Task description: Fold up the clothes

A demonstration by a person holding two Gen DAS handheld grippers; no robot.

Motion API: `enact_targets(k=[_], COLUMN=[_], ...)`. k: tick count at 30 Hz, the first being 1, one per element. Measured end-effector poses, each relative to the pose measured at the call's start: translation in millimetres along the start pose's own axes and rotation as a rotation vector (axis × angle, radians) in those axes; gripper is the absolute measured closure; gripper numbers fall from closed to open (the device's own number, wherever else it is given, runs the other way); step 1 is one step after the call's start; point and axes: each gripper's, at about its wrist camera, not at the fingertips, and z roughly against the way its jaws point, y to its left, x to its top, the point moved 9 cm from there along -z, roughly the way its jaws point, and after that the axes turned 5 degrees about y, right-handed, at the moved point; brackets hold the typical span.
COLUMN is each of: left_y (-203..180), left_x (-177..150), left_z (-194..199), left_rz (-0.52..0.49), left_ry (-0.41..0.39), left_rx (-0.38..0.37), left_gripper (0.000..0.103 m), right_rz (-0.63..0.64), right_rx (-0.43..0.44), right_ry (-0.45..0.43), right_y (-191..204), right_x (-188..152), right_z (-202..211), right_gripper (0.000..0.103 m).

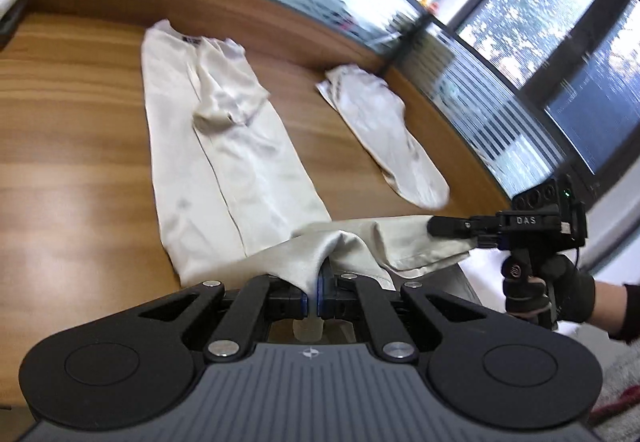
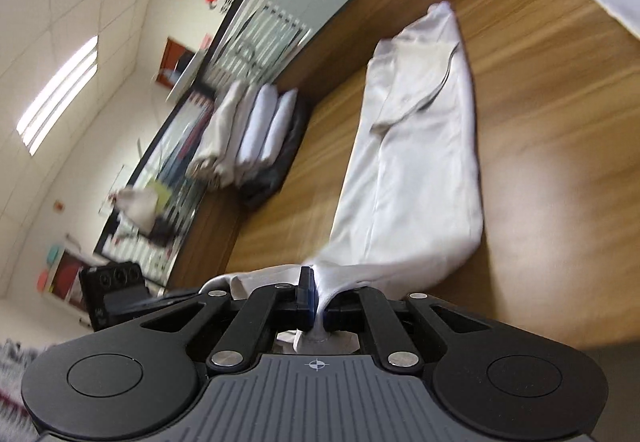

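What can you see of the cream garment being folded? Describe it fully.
The garment is cream, smooth and slightly shiny, folded into a long strip along the wooden table, with a sleeve lying on top. Its near end is lifted off the table, pinched by the left hand-held gripper and the right hand-held gripper.

A: Left gripper (image 1: 312, 292) status?

B: Jaws closed on cloth (image 1: 340, 246), pinched between the blue pads (image 1: 322, 292). Gripper sits at the near edge of the table (image 1: 80, 122), pointing across it.

A: Right gripper (image 2: 319, 306)?

B: Jaws likewise closed on cloth. A gloved hand (image 1: 560, 290) grips its handle from below, sleeve extending off the right side. It is held beside the left gripper, fingers aimed leftward.
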Motion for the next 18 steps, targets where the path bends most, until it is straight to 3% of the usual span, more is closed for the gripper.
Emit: enact_targets(k=[6,18], left_y=[26.7,98.3], left_x=[28.5,85.3], left_z=[-24.6,-81.5], left_rz=[0.032,0.098], left_ry=[0.009,0.088], left_rx=[0.038,0.014], left_gripper=[0.099,0.098], right_rz=[-0.036,-0.126], right_rx=[-0.055,-0.138], right_ry=[0.017,0.112], right_y=[-20.0,-74.4], right_x=[39.8,108.9], right_z=[-24.5,-91.9], right_gripper=[0.096,0.094])
